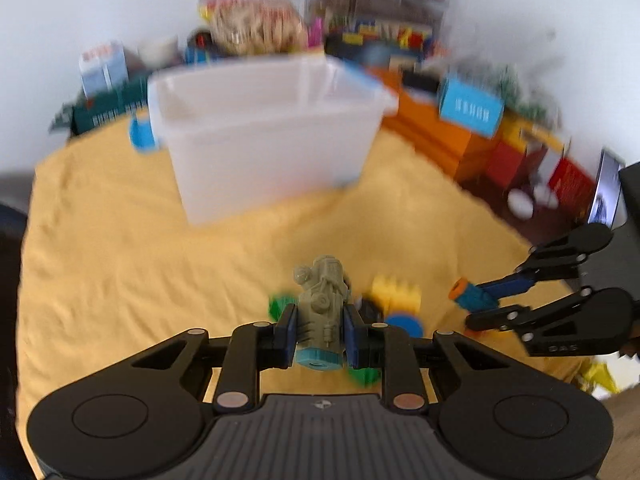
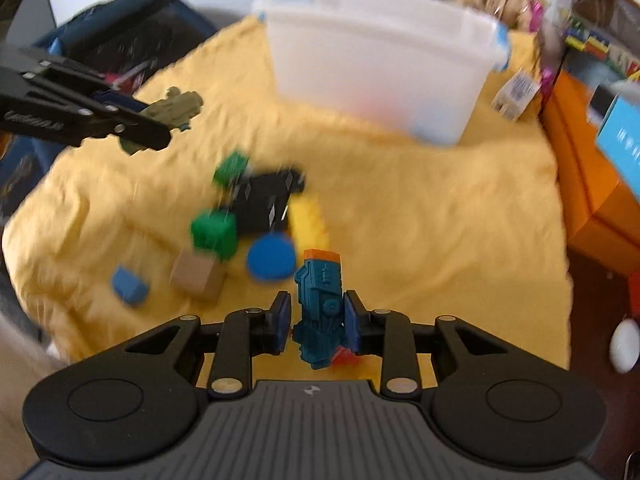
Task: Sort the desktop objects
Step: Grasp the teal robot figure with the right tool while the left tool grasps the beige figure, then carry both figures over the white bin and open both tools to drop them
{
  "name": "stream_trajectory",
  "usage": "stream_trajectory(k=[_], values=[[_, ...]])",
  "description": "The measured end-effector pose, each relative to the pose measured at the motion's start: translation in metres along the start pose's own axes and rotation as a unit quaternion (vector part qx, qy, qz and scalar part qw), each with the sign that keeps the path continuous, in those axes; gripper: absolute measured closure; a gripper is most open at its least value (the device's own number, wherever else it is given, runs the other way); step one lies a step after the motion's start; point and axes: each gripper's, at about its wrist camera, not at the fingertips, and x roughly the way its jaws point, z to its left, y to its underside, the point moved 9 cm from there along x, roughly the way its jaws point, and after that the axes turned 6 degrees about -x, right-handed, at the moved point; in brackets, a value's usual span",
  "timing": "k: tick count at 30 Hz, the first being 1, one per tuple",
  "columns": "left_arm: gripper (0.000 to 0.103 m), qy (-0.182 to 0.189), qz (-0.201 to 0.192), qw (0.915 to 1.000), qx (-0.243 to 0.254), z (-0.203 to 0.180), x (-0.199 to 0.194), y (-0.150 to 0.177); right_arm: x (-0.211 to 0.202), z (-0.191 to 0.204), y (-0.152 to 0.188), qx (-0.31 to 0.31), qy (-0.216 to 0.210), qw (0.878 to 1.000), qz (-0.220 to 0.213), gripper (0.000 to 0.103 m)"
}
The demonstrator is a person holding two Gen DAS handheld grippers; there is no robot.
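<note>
Both frames are pretty motion-blurred, but the main stuff reads fine. The left gripper (image 1: 319,330) has its blue pads closed onto an olive-grey toy figure (image 1: 322,304) with a light blue base, held up above the yellow cloth (image 1: 120,264). The right gripper (image 2: 317,318) is doing the same with a teal toy figure (image 2: 320,304) that has an orange cap on its far end, pads snug against both sides (in the left wrist view you can see that one sticking out of the right gripper off to the side, clear of the cloth). Ahead of both sits the translucent white bin (image 1: 264,128) with blue clip handles, resting on the cloth well beyond the toys. Left lying on the cloth in a loose cluster: two green blocks (image 2: 214,232), a black toy car (image 2: 266,196), a yellow brick (image 2: 306,220), a blue disc (image 2: 271,258), a tan wooden cube (image 2: 198,276) and a small blue block (image 2: 129,285). An orange box (image 1: 432,132) and a messy pile of packaging sit past the cloth's edge.
</note>
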Motion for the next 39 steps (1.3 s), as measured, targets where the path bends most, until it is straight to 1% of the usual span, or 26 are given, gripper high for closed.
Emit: stream_trajectory(k=[2, 4, 7, 9, 12, 15, 17, 19, 21, 23, 24, 25, 26, 27, 30, 31, 33, 35, 37, 39], values=[[0.076, -0.008, -0.024, 0.9997, 0.006, 0.0, -0.007, -0.022, -0.006, -0.009, -0.019, -0.009, 0.01, 1.0, -0.02, 0.072], [0.076, -0.026, -0.051, 0.9981, 0.024, 0.0, -0.011, -0.048, -0.014, -0.02, -0.044, -0.028, 0.028, 0.998, -0.049, 0.072], [0.076, -0.029, -0.09, 0.9951, 0.029, 0.0, -0.017, -0.091, -0.027, -0.04, -0.086, -0.056, 0.058, 0.992, -0.094, 0.072], [0.076, -0.035, -0.115, 0.9919, 0.041, -0.002, -0.019, -0.119, -0.032, -0.052, -0.115, -0.07, 0.075, 0.987, -0.12, 0.072], [0.076, -0.057, -0.143, 0.986, 0.063, -0.001, -0.015, -0.156, -0.038, -0.071, -0.156, -0.068, 0.09, 0.981, -0.157, 0.072], [0.076, -0.073, -0.149, 0.9841, 0.063, 0.006, 0.002, -0.186, -0.029, -0.088, -0.189, -0.054, 0.097, 0.978, -0.178, 0.072], [0.076, -0.084, -0.143, 0.9846, 0.054, 0.016, 0.021, -0.196, -0.012, -0.098, -0.202, -0.035, 0.098, 0.979, -0.176, 0.072], [0.076, -0.079, -0.127, 0.9882, 0.031, 0.026, 0.042, -0.202, 0.009, -0.107, -0.205, -0.019, 0.096, 0.982, -0.164, 0.072], [0.076, -0.074, -0.107, 0.9913, 0.016, 0.032, 0.064, -0.202, 0.032, -0.114, -0.205, -0.006, 0.092, 0.985, -0.145, 0.071], [0.075, -0.089, -0.09, 0.9919, 0.018, 0.036, 0.082, -0.198, 0.046, -0.119, -0.202, 0.003, 0.093, 0.987, -0.13, 0.071], [0.073, -0.094, -0.084, 0.992, 0.015, 0.038, 0.087, -0.196, 0.051, -0.12, -0.201, 0.007, 0.091, 0.988, -0.125, 0.07], [0.068, -0.091, -0.08, 0.9925, 0.011, 0.039, 0.09, -0.193, 0.052, -0.122, -0.199, 0.009, 0.087, 0.988, -0.125, 0.069], [0.063, -0.086, -0.081, 0.993, 0.007, 0.039, 0.09, -0.19, 0.05, -0.123, -0.198, 0.01, 0.085, 0.988, -0.129, 0.069], [0.06, -0.082, -0.082, 0.9932, 0.006, 0.039, 0.087, -0.187, 0.048, -0.124, -0.196, 0.01, 0.085, 0.987, -0.133, 0.069], [0.059, -0.078, -0.091, 0.9928, 0.007, 0.036, 0.072, -0.176, 0.033, -0.124, -0.187, 0.015, 0.084, 0.986, -0.147, 0.069], [0.057, -0.074, -0.092, 0.993, 0.006, 0.034, 0.066, -0.171, 0.028, -0.123, -0.184, 0.016, 0.08, 0.985, -0.151, 0.069], [0.053, -0.07, -0.094, 0.993, 0.009, 0.028, 0.052, -0.155, 0.015, -0.118, -0.172, 0.019, 0.067, 0.985, -0.158, 0.068], [0.05, -0.073, -0.088, 0.9933, 0.013, 0.022, 0.04, -0.135, 0.007, -0.112, -0.157, 0.016, 0.057, 0.986, -0.155, 0.066], [0.049, -0.073, -0.072, 0.9946, 0.015, 0.013, 0.034, -0.105, 0.005, -0.104, -0.138, 0.02, 0.046, 0.989, -0.141, 0.066], [0.048, -0.062, -0.044, 0.997, 0.012, 0.005, 0.037, -0.071, 0.009, -0.09, -0.112, 0.031, 0.024, 0.993, -0.116, 0.066]])
